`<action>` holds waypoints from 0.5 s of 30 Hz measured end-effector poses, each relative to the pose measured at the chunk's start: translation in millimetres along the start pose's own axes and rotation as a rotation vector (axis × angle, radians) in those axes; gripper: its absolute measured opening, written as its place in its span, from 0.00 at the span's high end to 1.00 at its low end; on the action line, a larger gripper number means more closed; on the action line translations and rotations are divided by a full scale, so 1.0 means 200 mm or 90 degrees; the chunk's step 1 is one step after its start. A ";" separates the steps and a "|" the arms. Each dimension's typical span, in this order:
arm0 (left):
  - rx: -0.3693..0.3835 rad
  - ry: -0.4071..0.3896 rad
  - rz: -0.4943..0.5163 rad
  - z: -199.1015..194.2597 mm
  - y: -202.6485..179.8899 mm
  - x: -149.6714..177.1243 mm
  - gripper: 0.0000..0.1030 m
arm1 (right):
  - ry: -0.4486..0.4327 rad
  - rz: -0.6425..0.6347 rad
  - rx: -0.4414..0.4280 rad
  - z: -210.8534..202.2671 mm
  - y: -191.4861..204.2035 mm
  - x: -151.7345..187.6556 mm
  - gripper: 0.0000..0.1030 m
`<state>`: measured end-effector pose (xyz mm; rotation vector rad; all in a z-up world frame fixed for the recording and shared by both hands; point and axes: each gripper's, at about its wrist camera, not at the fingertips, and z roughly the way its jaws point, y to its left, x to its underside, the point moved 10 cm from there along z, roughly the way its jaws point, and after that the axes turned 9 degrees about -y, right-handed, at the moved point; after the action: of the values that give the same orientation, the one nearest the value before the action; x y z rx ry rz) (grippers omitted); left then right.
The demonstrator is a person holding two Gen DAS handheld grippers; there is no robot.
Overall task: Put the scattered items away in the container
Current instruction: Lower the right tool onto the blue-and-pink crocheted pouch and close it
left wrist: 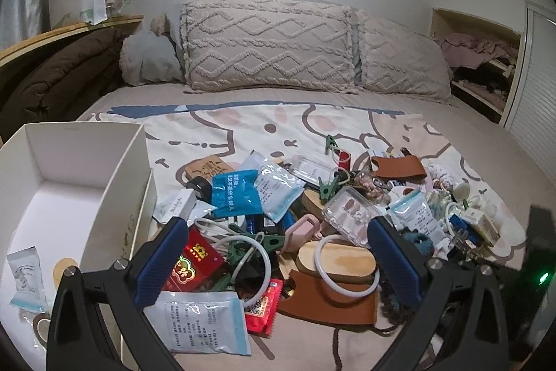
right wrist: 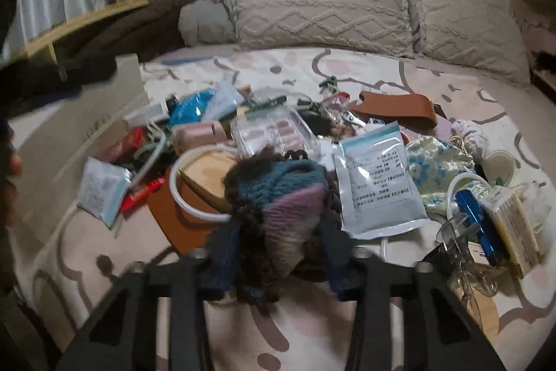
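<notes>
A heap of small items lies on the patterned sheet [left wrist: 312,124]. The white box [left wrist: 87,162] stands open at its left, with a white sachet [left wrist: 26,277] and a tape roll [left wrist: 43,325] inside. My left gripper [left wrist: 278,263] hangs open above a red packet [left wrist: 194,263], a white ring [left wrist: 347,263] and a wooden piece [left wrist: 340,261]; nothing is between its fingers. My right gripper [right wrist: 278,249] is shut on a knitted pouch [right wrist: 278,193] of teal, purple and brown yarn, at the heap's near edge. The box wall [right wrist: 128,82] shows far left in the right wrist view.
The heap holds a blue sachet [left wrist: 236,193], a clear nail case [left wrist: 351,214], brown leather pieces [left wrist: 333,305], green clips [left wrist: 328,186] and a floral fabric pouch [right wrist: 438,166]. Two tufted pillows [left wrist: 267,44] line the headboard. A wooden shelf [left wrist: 69,30] runs along the left.
</notes>
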<state>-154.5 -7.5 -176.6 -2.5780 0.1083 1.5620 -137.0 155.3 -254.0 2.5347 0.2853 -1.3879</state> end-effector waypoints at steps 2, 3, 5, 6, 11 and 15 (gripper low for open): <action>0.012 0.006 0.008 0.02 -0.02 0.02 0.00 | -0.018 0.007 -0.009 -0.03 0.00 -0.04 0.72; 0.022 0.011 0.014 0.03 -0.04 0.03 0.00 | -0.029 0.009 -0.012 -0.05 0.00 -0.06 0.74; 0.051 0.020 0.031 0.06 -0.09 0.07 0.00 | -0.048 0.018 -0.021 -0.09 -0.01 -0.10 0.75; 0.062 0.026 0.040 0.07 -0.11 0.08 0.00 | -0.058 0.025 -0.027 -0.11 -0.01 -0.12 0.76; 0.072 0.031 0.115 0.10 -0.22 0.14 0.00 | -0.104 0.062 -0.057 -0.21 -0.04 -0.23 0.76; 0.092 0.037 0.155 0.12 -0.30 0.19 0.00 | -0.140 0.086 -0.066 -0.29 -0.08 -0.29 0.78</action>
<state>-149.7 54.5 -216.7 -2.5747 0.5392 1.4879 -127.0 184.6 -176.0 2.2490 0.1397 -1.5387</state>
